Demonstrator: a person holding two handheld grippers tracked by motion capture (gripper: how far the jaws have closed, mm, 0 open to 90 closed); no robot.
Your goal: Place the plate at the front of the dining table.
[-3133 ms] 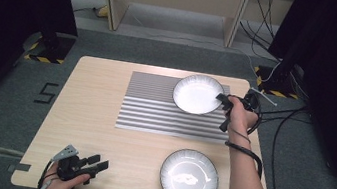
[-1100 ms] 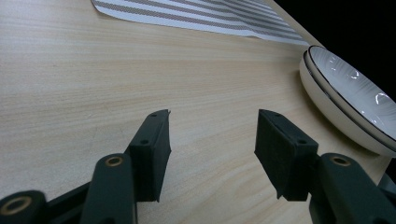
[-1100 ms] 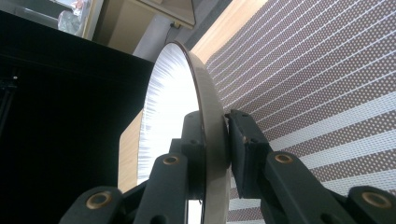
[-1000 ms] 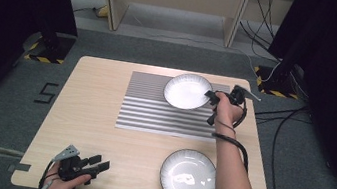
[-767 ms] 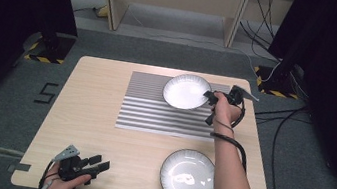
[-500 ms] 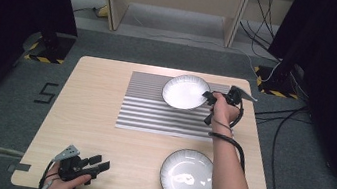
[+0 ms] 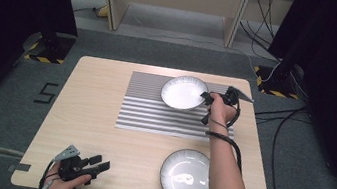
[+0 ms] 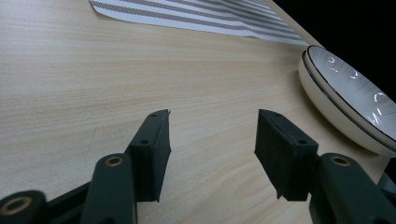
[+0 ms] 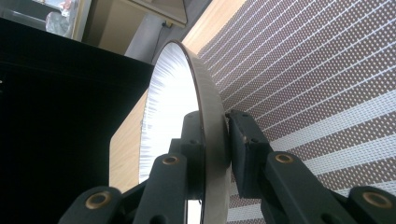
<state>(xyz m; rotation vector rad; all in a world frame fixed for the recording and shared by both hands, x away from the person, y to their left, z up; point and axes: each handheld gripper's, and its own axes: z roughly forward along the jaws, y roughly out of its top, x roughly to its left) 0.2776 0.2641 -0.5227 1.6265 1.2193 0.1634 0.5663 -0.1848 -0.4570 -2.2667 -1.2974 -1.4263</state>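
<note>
Far plate, rim pinched by right gripper over striped mat: keep level; left gripper spread, idle.

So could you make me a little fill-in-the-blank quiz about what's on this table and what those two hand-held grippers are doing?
1. The right gripper is shut on the rim of the far ____.
2. That plate is over a ____ placemat.
3. The left gripper, near the table's front edge, has its jaws ____ and holds nothing.
4. The number of plates on the table, counting the near plate, is ____.

Missing words: plate; striped; open; two
</note>
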